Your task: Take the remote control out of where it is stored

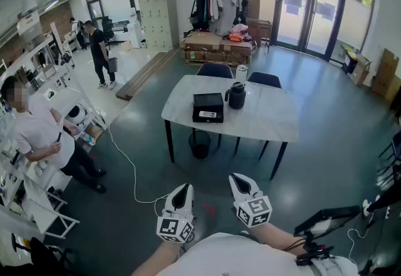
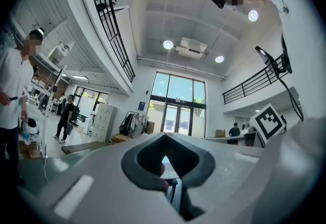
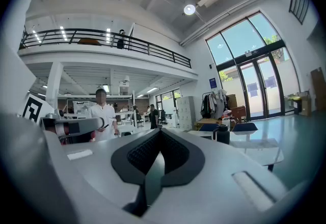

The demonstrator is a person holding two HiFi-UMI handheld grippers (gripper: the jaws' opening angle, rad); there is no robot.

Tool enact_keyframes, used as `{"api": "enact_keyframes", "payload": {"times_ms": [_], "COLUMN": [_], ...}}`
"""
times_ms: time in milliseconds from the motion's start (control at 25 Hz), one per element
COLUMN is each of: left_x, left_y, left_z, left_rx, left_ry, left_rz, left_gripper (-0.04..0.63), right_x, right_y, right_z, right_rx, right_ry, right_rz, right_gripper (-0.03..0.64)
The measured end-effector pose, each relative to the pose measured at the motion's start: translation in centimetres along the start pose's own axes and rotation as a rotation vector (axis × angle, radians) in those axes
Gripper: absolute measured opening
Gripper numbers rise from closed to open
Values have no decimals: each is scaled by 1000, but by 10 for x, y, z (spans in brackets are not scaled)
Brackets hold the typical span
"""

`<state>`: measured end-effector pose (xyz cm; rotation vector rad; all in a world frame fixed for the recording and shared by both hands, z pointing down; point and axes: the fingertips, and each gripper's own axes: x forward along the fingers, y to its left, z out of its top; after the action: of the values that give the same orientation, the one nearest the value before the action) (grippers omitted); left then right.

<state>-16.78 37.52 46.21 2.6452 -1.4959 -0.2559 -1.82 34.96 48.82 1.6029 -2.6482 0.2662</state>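
At your 9 o'clock a person in a white shirt [image 1: 39, 137] stands by white racks, and a white cable [image 1: 128, 165] trails over the floor from there towards you.

Your left hand-held gripper [image 1: 183, 190] hangs low at about 6 o'clock, close to your body. It is clenched: its own view shows the two dark pads pressed together with nothing between them.

Straight ahead at 12 o'clock, well apart from both grippers, stands the white desk [image 1: 276, 121]. A black box [image 1: 207, 104] lies on its left half. The pale slim strip along the box's near edge looks like the remote control [image 1: 207, 115], though it is too small to be sure. At 1 o'clock from the box, just beside it, stands a black jug [image 1: 236, 95]. A dark bin [image 1: 199, 144] sits on the floor under the desk, and two dark chairs [image 1: 215, 70] stand at its far side.

Your right hand-held gripper [image 1: 240, 179] is beside the left one, at about 5 o'clock. It is clenched too, its pads meeting on nothing.
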Motion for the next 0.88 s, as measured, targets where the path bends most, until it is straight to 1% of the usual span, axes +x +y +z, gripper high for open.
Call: {"api": "enact_keyframes", "payload": {"times_ms": [320,600,880], "left_x": [-3,-6,-8], "left_y": [10,18,26], "left_z": [-10,-13,-15], "left_rx": [-7,-8,-21], "left_ry": [13,19,32], "left_rz": [12,3,-9], "left_gripper": [0,0,0], "right_x": [3,7,8], "right_y": [0,5,9], "right_z": [-5,-7,-12], "right_rx": [-5,22,21], "right_ry": [8,4,15], "right_rz": [-4,-4,-24], "right_gripper": [21,22,23]}}
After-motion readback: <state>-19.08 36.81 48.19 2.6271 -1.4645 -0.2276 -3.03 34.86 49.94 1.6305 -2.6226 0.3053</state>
